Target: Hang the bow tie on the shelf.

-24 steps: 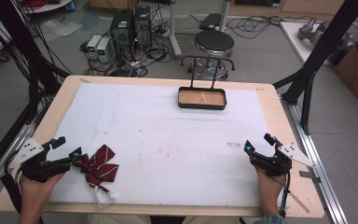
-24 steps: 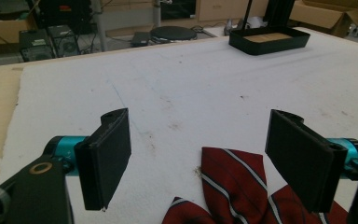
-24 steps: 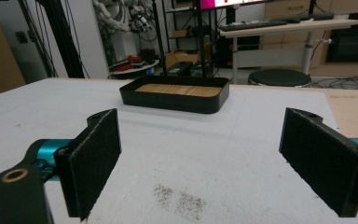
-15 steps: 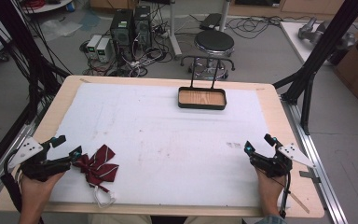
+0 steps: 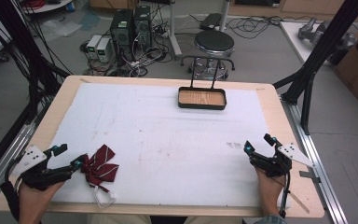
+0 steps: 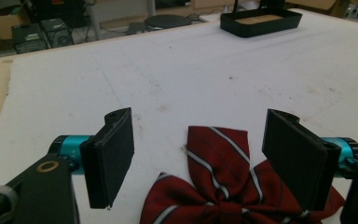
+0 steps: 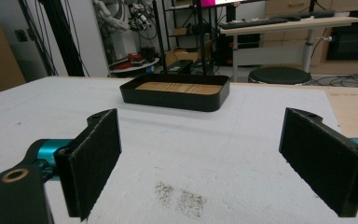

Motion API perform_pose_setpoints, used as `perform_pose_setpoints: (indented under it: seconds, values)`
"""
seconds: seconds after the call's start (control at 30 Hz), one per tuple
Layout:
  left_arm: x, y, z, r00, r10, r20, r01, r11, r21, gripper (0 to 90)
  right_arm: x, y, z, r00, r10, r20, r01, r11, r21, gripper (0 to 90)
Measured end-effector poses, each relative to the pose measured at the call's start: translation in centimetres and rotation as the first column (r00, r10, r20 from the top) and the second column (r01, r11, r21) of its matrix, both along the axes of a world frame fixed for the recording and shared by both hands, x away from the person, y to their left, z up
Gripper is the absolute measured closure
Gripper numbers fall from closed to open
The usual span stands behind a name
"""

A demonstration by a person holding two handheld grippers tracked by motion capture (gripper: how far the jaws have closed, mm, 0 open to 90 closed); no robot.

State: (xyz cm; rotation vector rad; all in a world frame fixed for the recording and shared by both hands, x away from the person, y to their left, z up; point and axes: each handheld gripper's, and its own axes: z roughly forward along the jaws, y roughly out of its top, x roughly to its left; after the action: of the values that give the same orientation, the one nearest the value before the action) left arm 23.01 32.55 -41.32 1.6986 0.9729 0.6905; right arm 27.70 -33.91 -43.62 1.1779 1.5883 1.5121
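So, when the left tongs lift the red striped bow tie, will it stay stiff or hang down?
The bow tie is thin folded fabric, so its wings will probably droop. Its white strap loop lies loose and would likely dangle. It looks light and flat, so it should not roll. The open left tongs would best grip its knot.

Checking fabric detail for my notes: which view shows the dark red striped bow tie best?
The left gripper view: the dark red striped bow tie lies close between open jaws, stripes clear. The high view shows it whole but small.
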Motion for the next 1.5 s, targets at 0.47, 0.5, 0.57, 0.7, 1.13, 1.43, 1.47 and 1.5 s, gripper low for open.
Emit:
perform_pose_setpoints:
  seconds: [0.47, 0.5, 0.57, 0.7, 1.13, 1.43, 1.47, 1.5]
  values:
    - [0.5, -1.8, -2.7, 0.9801, -0.053, -0.191, 0.073, 0.9928, 0.095, 37.8, 0.0, 0.0, 0.0, 1.0000, -0.001, -0.004, 0.001, 1.0000, -0.005, 11.8]
    - [0.5, -1.8, -2.7, 0.9801, -0.053, -0.191, 0.073, 0.9928, 0.095, 38.7, 0.0, 0.0, 0.0, 1.0000, -0.001, -0.004, 0.001, 1.0000, -0.005, 11.8]
    - [0.6, -1.9, -2.9, 0.9755, -0.059, -0.212, 0.083, 0.9908, 0.107, 40.3, 0.0, 0.1, 0.0, 1.0000, 0.000, -0.005, 0.000, 1.0000, -0.005, 11.8]
    - [0.7, -2.0, -3.1, 0.9700, -0.068, -0.234, 0.098, 0.9880, 0.120, 46.3, 0.0, 0.1, 0.0, 1.0000, 0.000, -0.006, 0.000, 1.0000, -0.004, 11.8]
    - [0.8, -2.3, -3.9, 0.9700, -0.098, -0.222, 0.140, 0.9733, 0.182, 49.4, 0.0, 0.1, 0.0, 1.0000, 0.004, -0.009, -0.004, 1.0000, -0.007, 11.9]
    - [0.7, -2.6, -3.7, 0.9648, -0.091, -0.247, 0.137, 0.9748, 0.176, 64.8, 0.0, 0.1, 0.0, 0.9999, 0.004, -0.010, -0.004, 1.0000, -0.007, 11.9]
    - [0.7, -2.6, -3.6, 0.9639, -0.090, -0.251, 0.137, 0.9749, 0.176, 65.7, 0.0, 0.1, 0.0, 0.9999, 0.004, -0.011, -0.004, 1.0000, -0.007, 11.8]
    - [0.8, -2.5, -3.5, 0.9623, -0.089, -0.257, 0.134, 0.9767, 0.167, 65.7, 0.0, 0.1, 0.0, 0.9999, 0.004, -0.011, -0.004, 1.0000, -0.007, 11.8]
